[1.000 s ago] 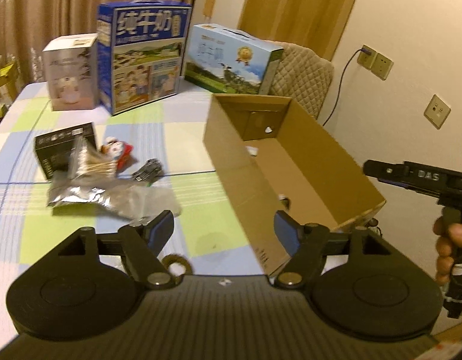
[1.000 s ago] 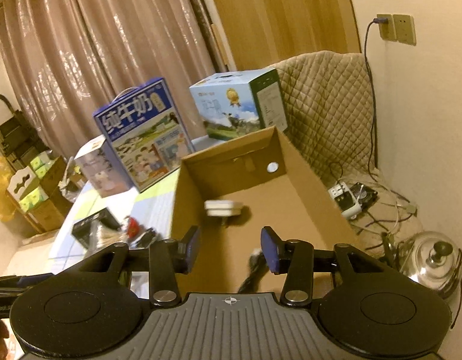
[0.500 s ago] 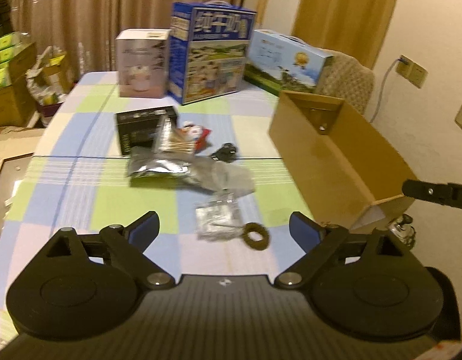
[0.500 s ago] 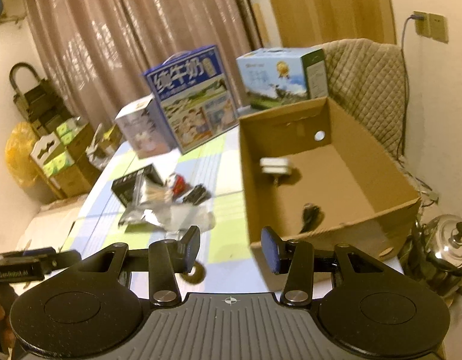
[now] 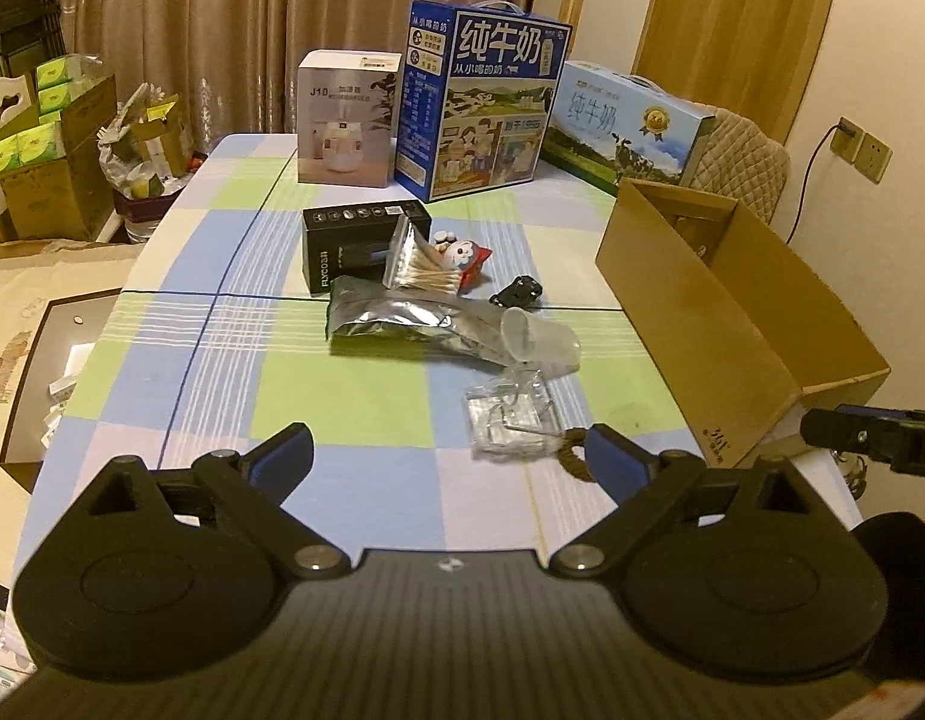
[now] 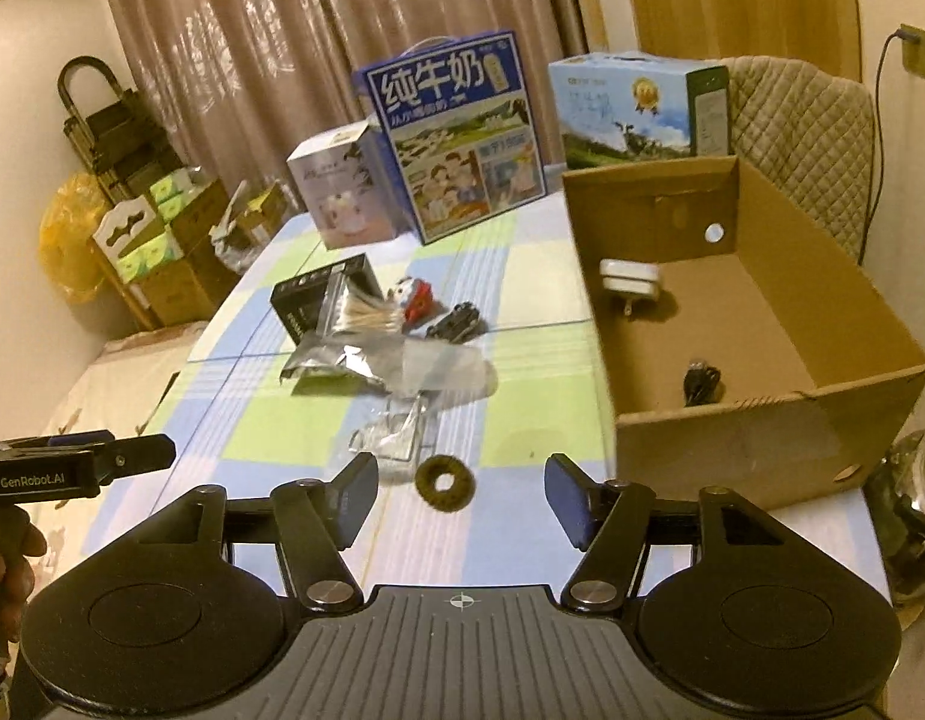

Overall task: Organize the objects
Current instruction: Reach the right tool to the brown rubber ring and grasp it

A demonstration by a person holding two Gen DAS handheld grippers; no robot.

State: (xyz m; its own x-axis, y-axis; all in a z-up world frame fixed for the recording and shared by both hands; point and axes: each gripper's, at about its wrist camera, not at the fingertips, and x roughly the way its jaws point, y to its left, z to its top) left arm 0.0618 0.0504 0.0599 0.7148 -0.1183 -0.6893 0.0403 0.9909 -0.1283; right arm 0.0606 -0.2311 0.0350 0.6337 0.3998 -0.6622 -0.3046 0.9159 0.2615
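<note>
Pulled both grippers back from over the cardboard box [image 6: 762,324] to the near edge of the checked tablecloth [image 5: 180,372]. Left gripper [image 5: 450,462] jaws near full width, opening, nothing between them. Right gripper [image 6: 459,498] jaws about half open, widening, also empty, with the brown hair tie [image 6: 444,483] lying on the cloth just ahead of the gap. Left in the box: a white charger [image 6: 630,285] and a black cable [image 6: 702,381], so 2 items stowed. Left outside, near the box: clear bag [image 5: 510,420], plastic cup [image 5: 540,342], foil pouch [image 5: 396,324], cotton swabs [image 5: 420,270], black box [image 5: 354,240]. Next pick likely the hair tie.
</note>
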